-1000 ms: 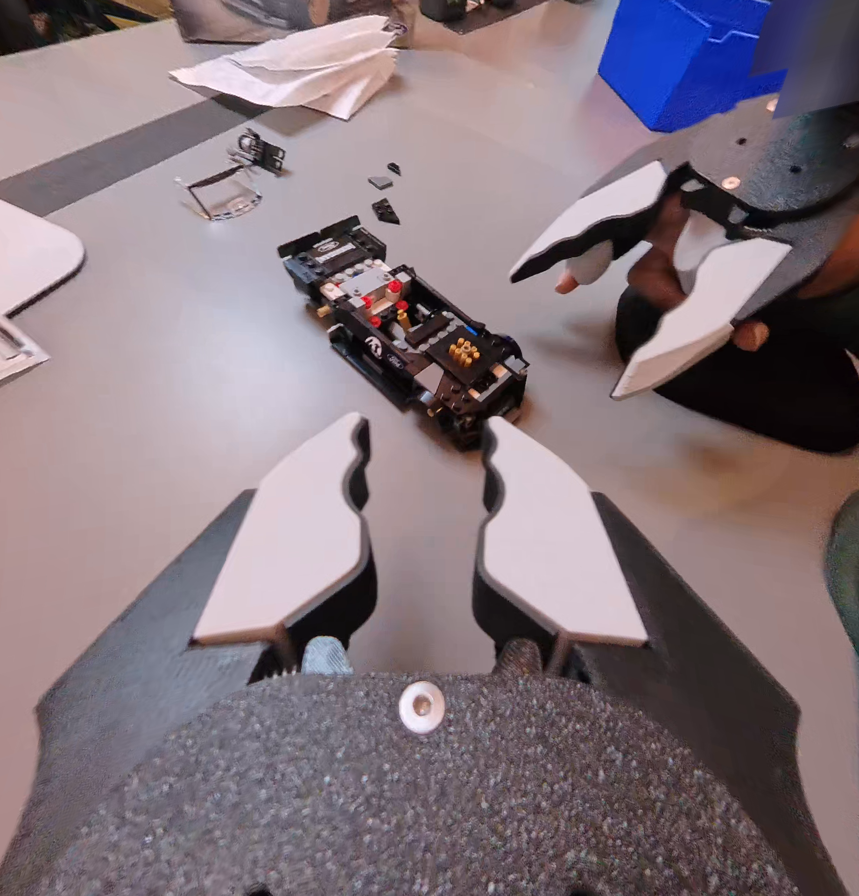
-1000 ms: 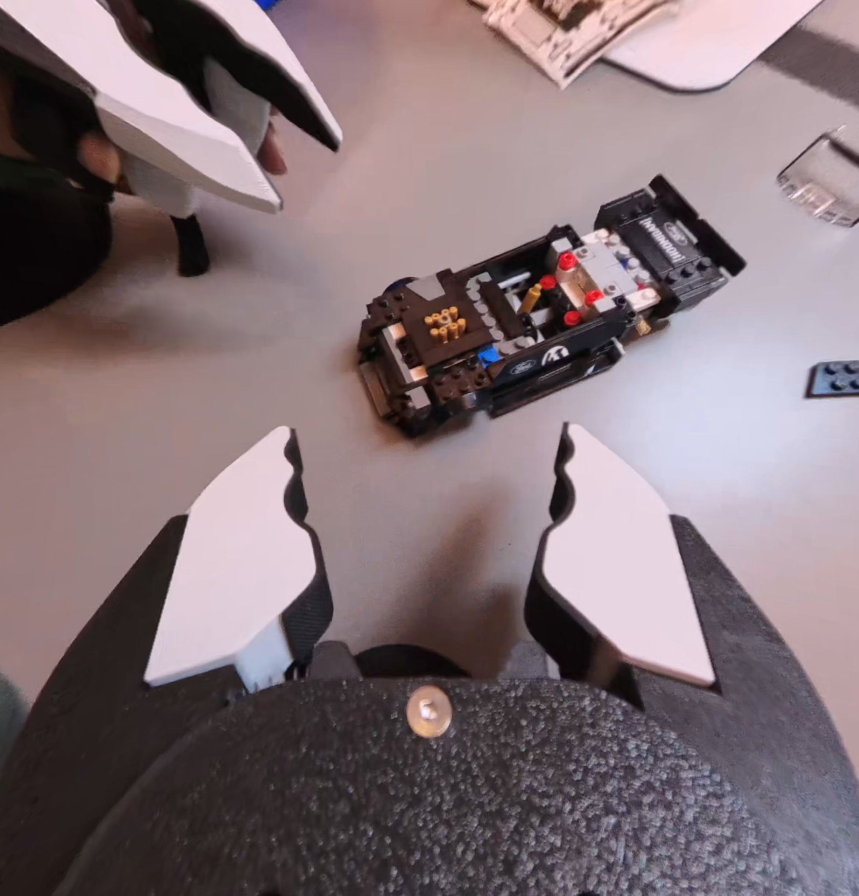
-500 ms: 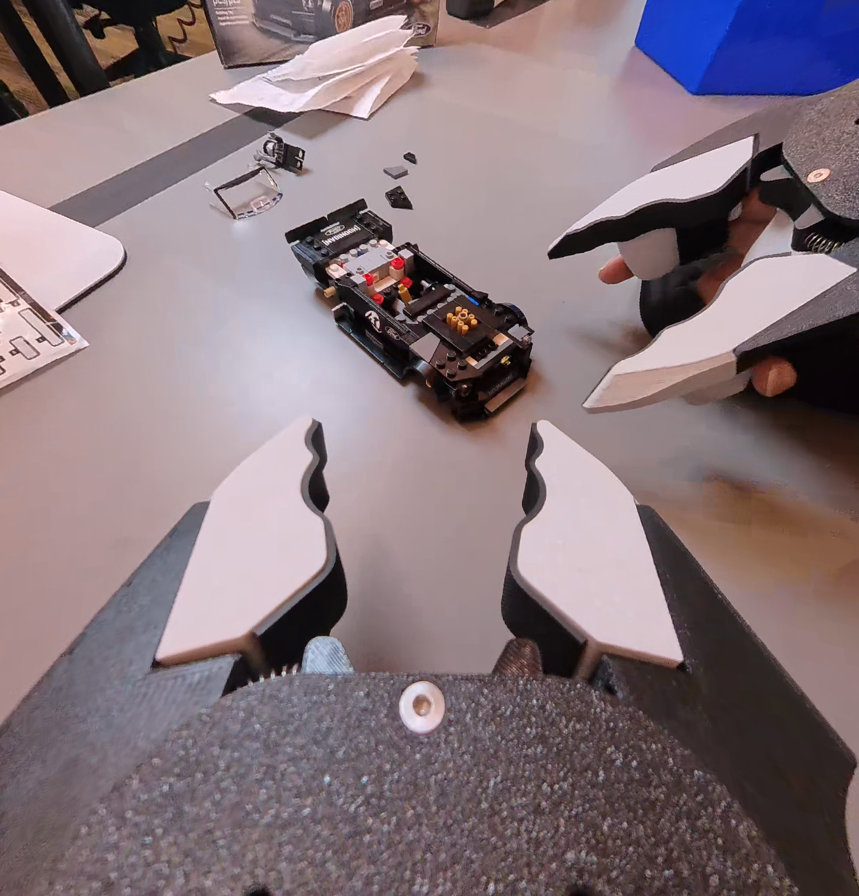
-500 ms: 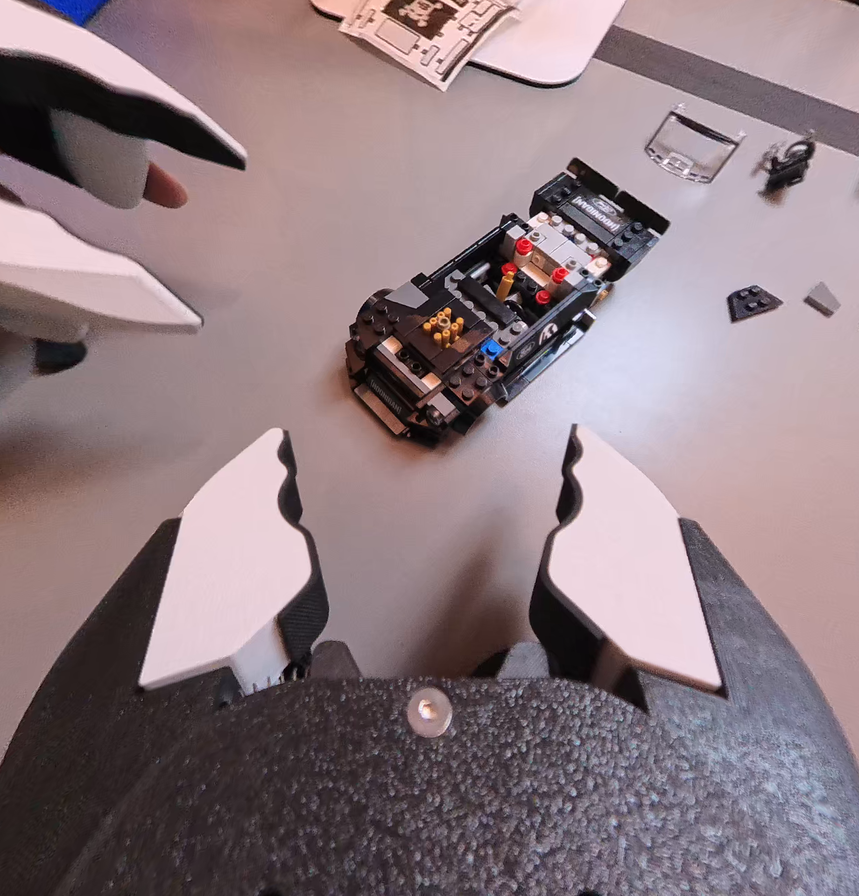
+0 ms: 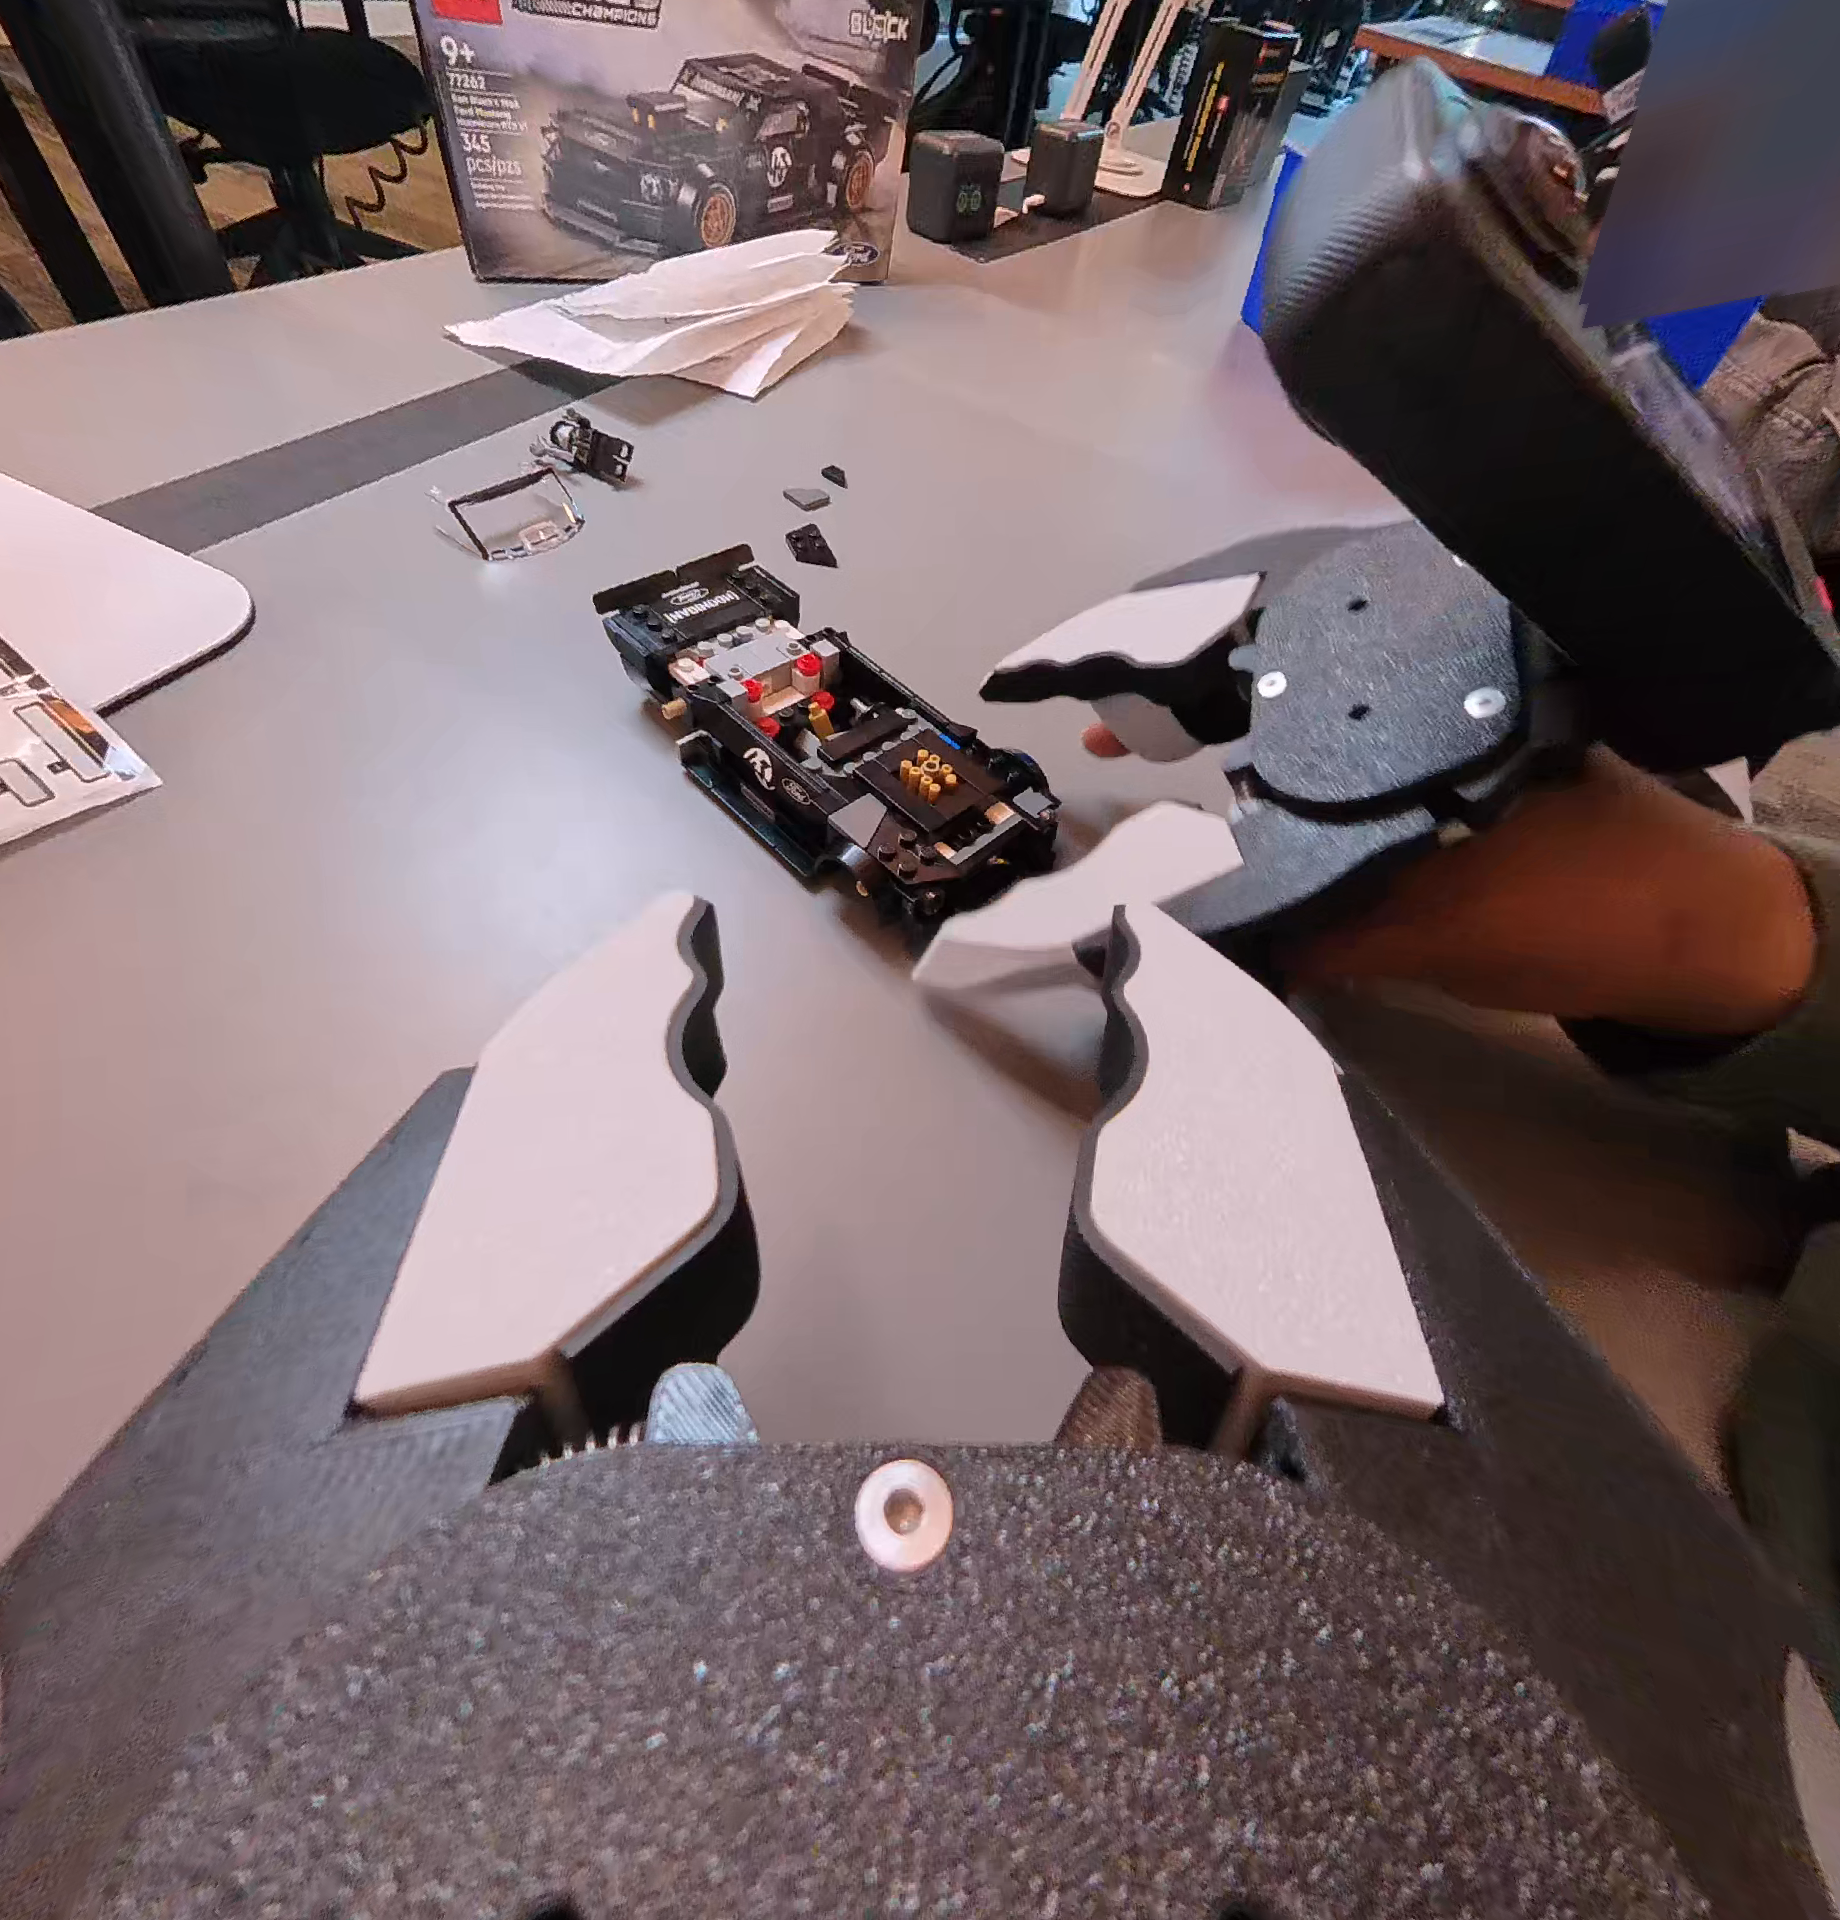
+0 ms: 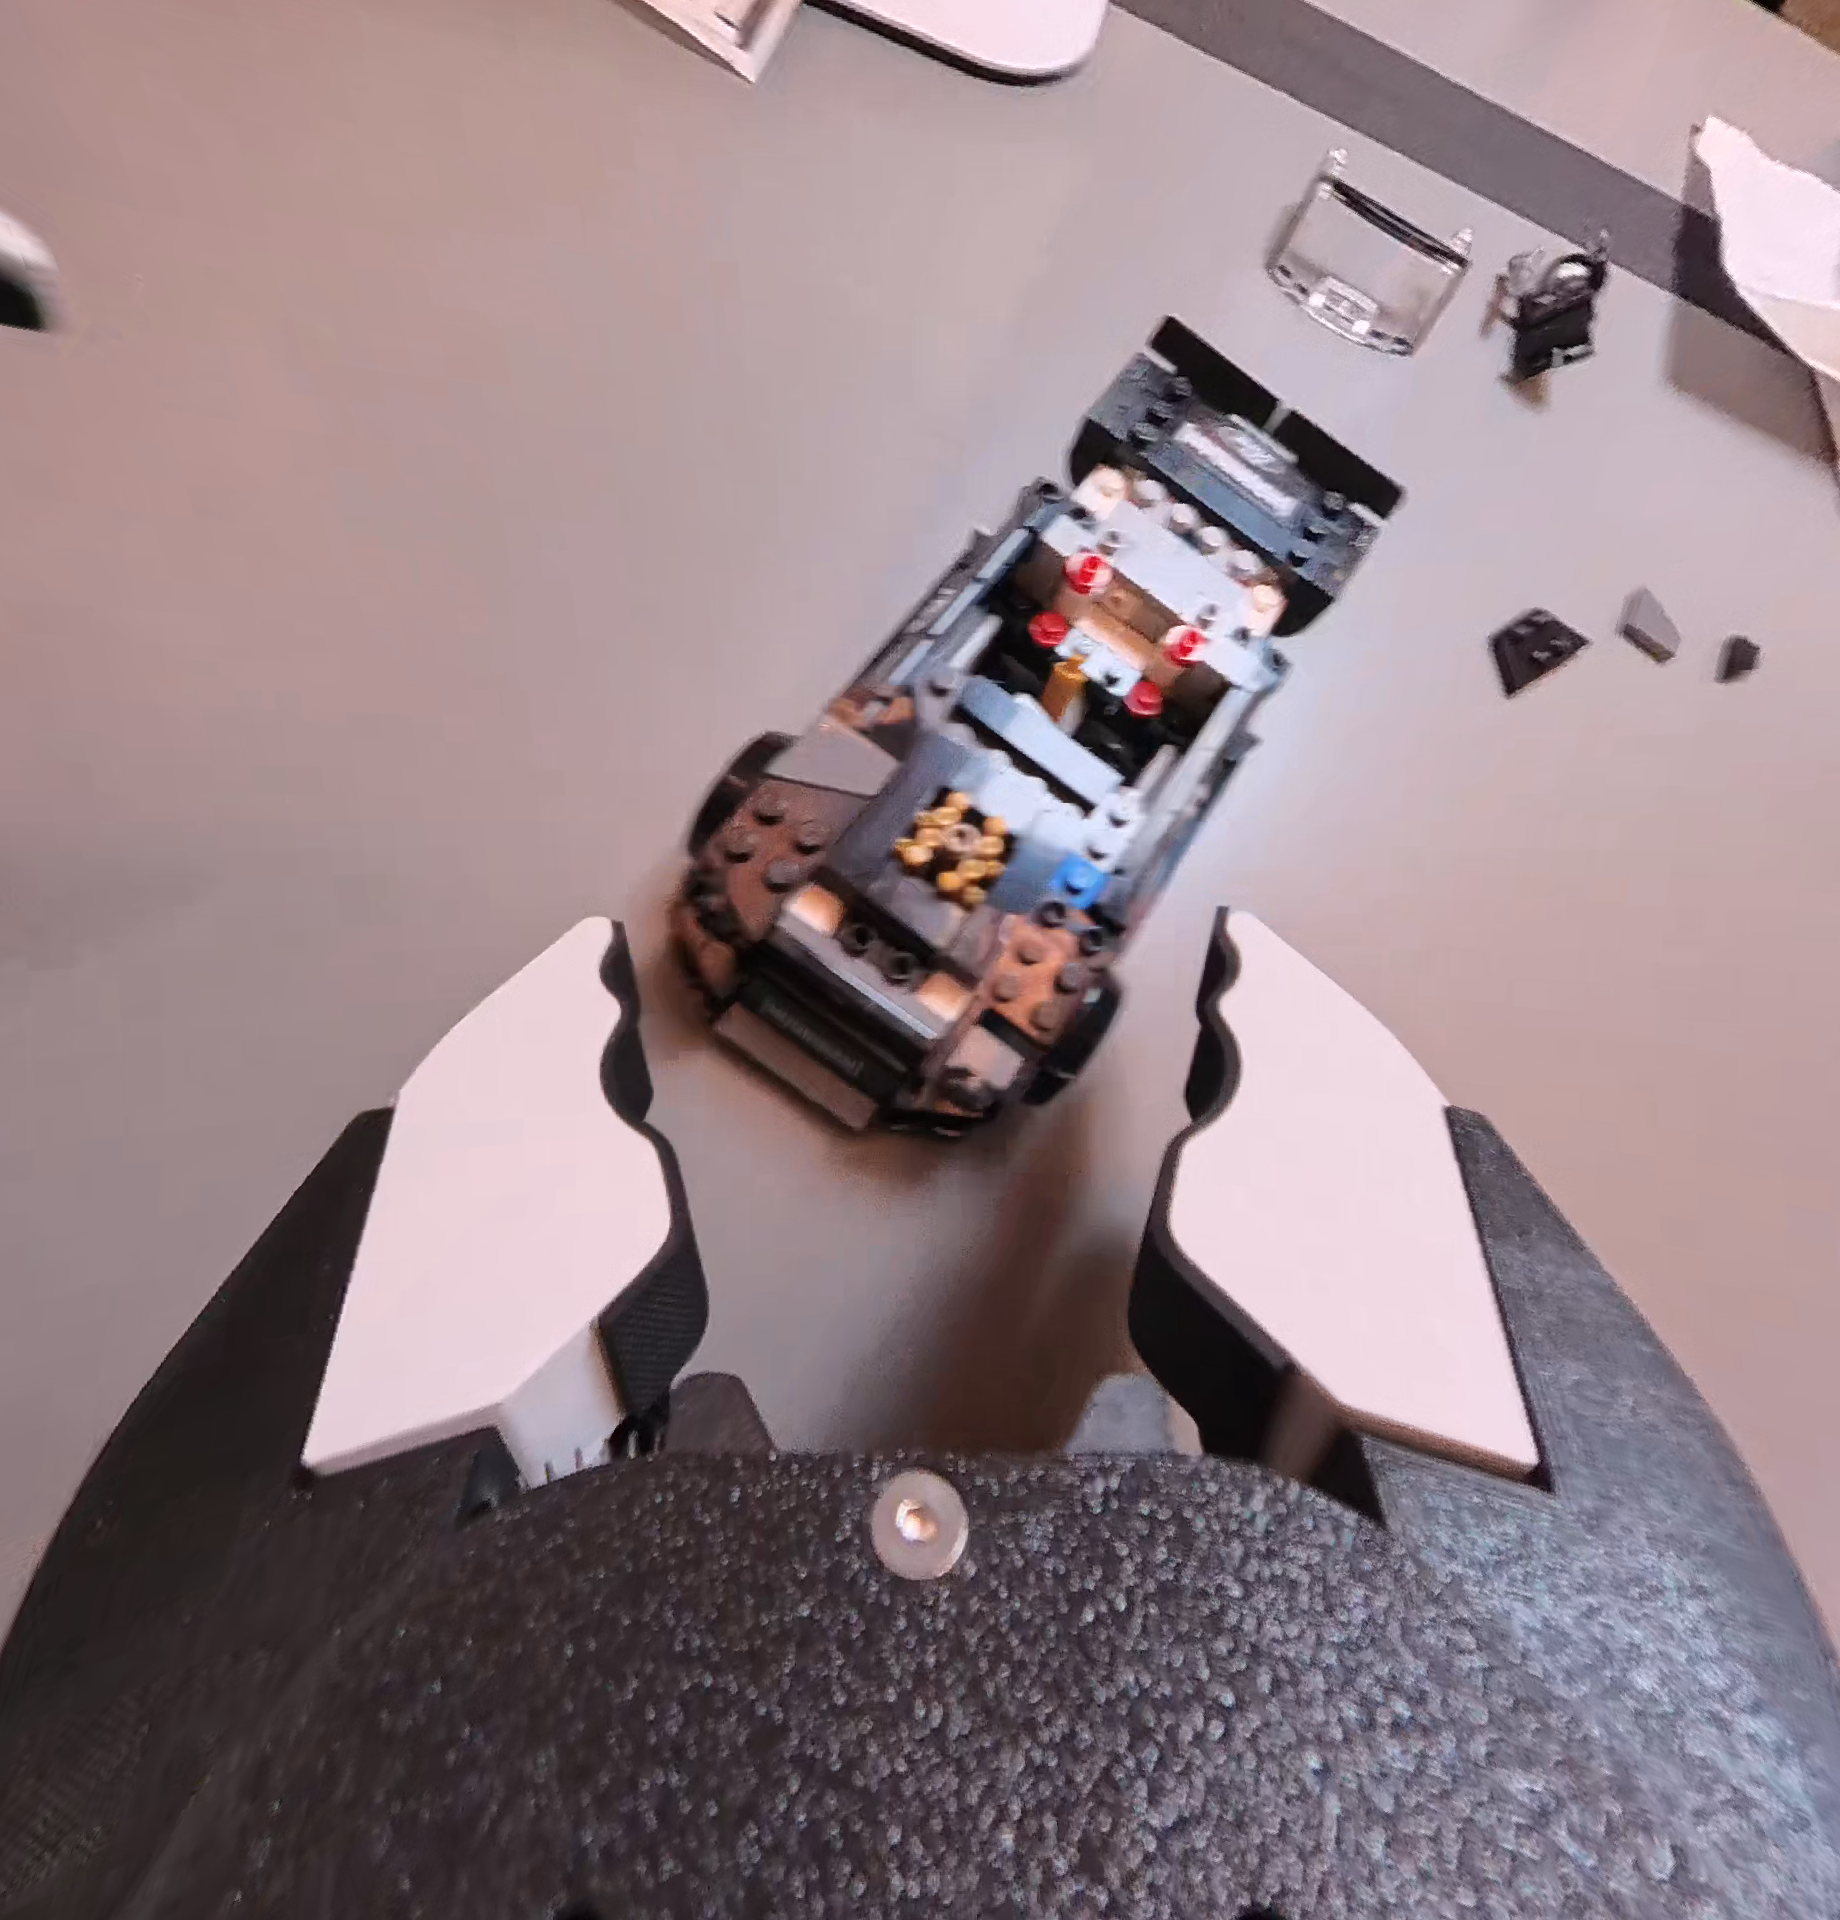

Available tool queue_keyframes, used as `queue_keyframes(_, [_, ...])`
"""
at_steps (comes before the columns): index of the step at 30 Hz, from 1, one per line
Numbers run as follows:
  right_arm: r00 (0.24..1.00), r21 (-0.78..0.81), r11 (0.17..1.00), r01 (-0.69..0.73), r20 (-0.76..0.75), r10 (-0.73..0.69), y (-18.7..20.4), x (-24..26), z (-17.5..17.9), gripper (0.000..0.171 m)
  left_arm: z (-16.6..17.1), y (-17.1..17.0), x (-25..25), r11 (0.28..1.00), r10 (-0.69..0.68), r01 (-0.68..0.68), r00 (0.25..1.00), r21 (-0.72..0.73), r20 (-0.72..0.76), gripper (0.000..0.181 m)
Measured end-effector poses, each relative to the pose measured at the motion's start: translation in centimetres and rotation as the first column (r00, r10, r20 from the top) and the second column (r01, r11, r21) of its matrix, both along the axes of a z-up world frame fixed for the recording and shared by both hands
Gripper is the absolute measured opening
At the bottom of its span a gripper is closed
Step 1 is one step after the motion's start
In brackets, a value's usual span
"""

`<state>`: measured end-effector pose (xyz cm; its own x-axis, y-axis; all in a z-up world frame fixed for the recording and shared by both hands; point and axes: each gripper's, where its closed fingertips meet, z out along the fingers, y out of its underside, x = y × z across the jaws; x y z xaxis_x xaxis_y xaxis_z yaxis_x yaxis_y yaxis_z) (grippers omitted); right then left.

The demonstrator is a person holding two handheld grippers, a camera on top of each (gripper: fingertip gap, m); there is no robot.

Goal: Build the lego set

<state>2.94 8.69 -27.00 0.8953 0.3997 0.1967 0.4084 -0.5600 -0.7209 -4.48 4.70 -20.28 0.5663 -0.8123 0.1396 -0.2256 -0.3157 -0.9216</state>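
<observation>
A: Right wrist view: where's the lego car (image 6: 1009, 769)?
B: On the grey tabletop (image 6: 324, 623), just ahead of the right gripper (image 6: 911, 971), jaws spread, empty.
A: And the left gripper (image 5: 911, 940)?
B: Also spread, holding nothing, car (image 5: 822, 743) beyond it.

Bare table (image 5: 303, 935) lies between my left gripper (image 5: 911, 914) and the car (image 5: 822, 748); my right gripper (image 5: 1009, 810) (jaws spread) crowds its front.
</observation>
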Motion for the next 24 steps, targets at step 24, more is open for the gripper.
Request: queue_keyframes(24, [0.998,-0.075,0.997,-0.014,-0.06,0.01,-0.6,4.8,1.1,0.066,-0.9,-0.7,0.7,0.998,-0.053,0.054,0.997,0.013,-0.054,0.058])
